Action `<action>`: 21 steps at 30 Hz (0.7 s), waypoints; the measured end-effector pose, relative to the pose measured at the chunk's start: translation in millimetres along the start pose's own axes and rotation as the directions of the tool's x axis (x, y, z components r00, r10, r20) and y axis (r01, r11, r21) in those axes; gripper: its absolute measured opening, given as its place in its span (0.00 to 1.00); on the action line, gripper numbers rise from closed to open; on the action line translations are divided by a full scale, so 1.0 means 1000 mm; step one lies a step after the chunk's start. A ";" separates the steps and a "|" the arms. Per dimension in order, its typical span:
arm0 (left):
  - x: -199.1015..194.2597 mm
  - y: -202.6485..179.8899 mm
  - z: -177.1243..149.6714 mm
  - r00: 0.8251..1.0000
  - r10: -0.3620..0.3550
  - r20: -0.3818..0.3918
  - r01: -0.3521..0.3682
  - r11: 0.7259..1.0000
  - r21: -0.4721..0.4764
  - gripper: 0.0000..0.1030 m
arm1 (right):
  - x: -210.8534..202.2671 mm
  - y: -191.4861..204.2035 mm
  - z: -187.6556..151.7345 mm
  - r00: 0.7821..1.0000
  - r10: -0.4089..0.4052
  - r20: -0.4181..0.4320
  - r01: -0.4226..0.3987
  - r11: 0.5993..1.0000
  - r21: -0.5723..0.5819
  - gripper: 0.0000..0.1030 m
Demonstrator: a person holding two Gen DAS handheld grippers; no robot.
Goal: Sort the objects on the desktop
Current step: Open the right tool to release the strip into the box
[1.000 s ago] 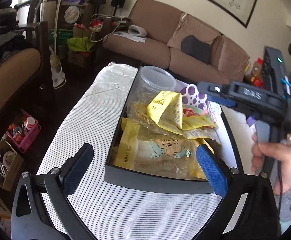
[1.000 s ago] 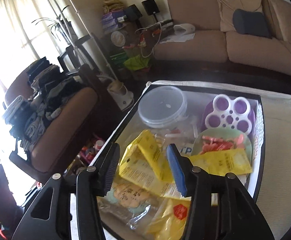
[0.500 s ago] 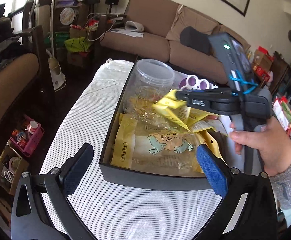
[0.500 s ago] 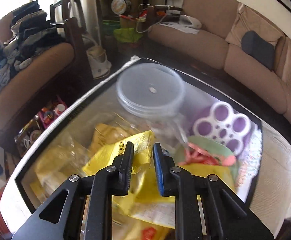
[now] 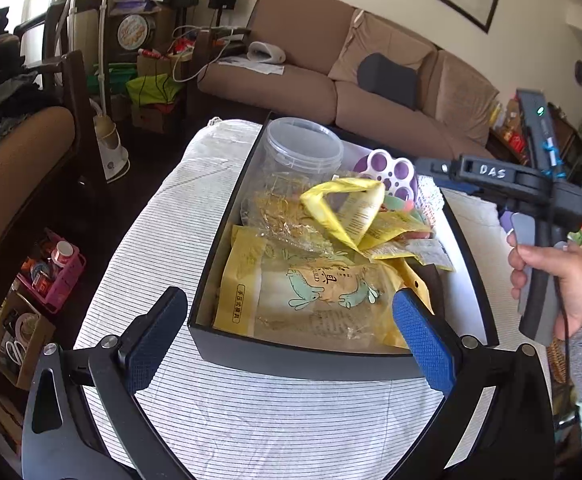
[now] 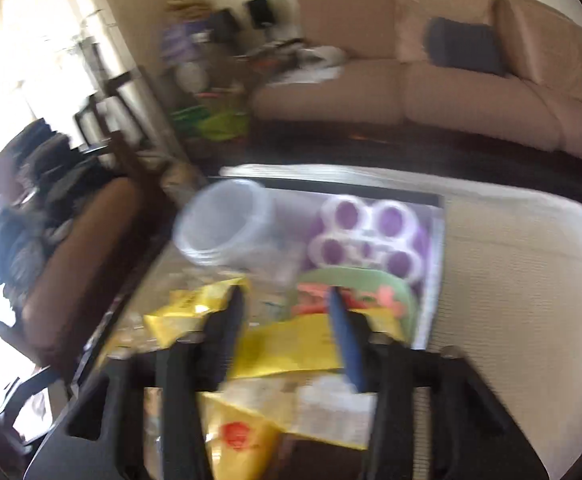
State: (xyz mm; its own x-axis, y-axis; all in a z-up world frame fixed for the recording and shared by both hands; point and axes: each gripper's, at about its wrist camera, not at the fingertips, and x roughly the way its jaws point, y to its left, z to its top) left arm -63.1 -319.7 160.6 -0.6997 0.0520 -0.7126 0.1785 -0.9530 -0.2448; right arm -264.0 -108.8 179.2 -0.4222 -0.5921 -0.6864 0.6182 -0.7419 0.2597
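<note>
Two grippers in view. Right gripper (image 6: 287, 312) jaws are opening, nothing pinched; the folded yellow packet (image 5: 347, 210) lies loose below them on the pile, view blurred. Left gripper (image 5: 291, 334) fingers spread wide and empty, hovering at the near wall of the black box (image 5: 303, 358). Box holds a clear jar (image 5: 299, 160), purple paw tray (image 5: 391, 172) and a big yellow snack bag (image 5: 303, 296), on a striped cloth (image 5: 251, 420).

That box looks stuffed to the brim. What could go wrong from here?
The folded yellow packet stands loosely atop the pile, so it may slide or tip. The clear jar leans at the box wall, so a knock could topple it. The right hand-held gripper is opening, nothing gripped.
</note>
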 end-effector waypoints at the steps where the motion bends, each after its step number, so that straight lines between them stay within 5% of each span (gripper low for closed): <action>1: 0.001 -0.002 0.000 1.000 0.000 -0.002 0.000 1.000 0.003 1.00 | 0.003 0.014 -0.001 1.000 0.002 -0.006 -0.002 0.998 -0.059 0.59; 7: -0.001 -0.004 -0.001 1.000 0.009 0.005 -0.009 1.000 0.014 1.00 | 0.030 0.078 -0.011 0.998 -0.018 -0.063 -0.002 0.952 -0.305 0.57; 10: -0.002 0.003 0.000 1.000 0.005 0.006 -0.005 1.000 -0.011 1.00 | 0.052 0.098 -0.019 0.985 -0.136 -0.101 0.083 0.905 -0.416 0.56; 12: -0.002 0.005 0.000 1.000 -0.001 0.003 0.001 1.000 -0.023 1.00 | 0.065 0.100 -0.018 0.980 -0.156 -0.123 0.092 0.903 -0.419 0.48; 14: -0.003 0.005 -0.001 1.000 0.000 0.003 0.000 1.000 -0.025 1.00 | 0.079 0.098 -0.018 0.977 -0.159 -0.145 0.091 0.915 -0.392 0.15; 17: -0.004 0.004 -0.001 1.000 0.005 0.006 -0.005 1.000 -0.020 1.00 | 0.099 0.098 -0.018 0.964 -0.183 -0.194 0.097 0.919 -0.383 0.08; 19: -0.005 0.005 -0.001 1.000 0.003 0.008 -0.003 1.000 -0.023 1.00 | 0.089 0.101 -0.015 0.973 -0.202 -0.115 0.139 0.902 -0.409 0.07; 21: -0.005 0.005 0.000 1.000 0.001 0.009 -0.001 1.000 -0.031 1.00 | 0.057 0.103 -0.001 0.991 -0.132 0.007 0.125 0.920 -0.371 0.06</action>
State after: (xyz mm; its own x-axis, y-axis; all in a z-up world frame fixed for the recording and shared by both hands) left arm -58.4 -324.9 162.6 -0.7058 0.0480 -0.7067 0.2003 -0.9435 -0.2642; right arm -223.3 -219.0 166.1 -0.5050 -0.4914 -0.7095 0.7617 -0.6403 -0.0987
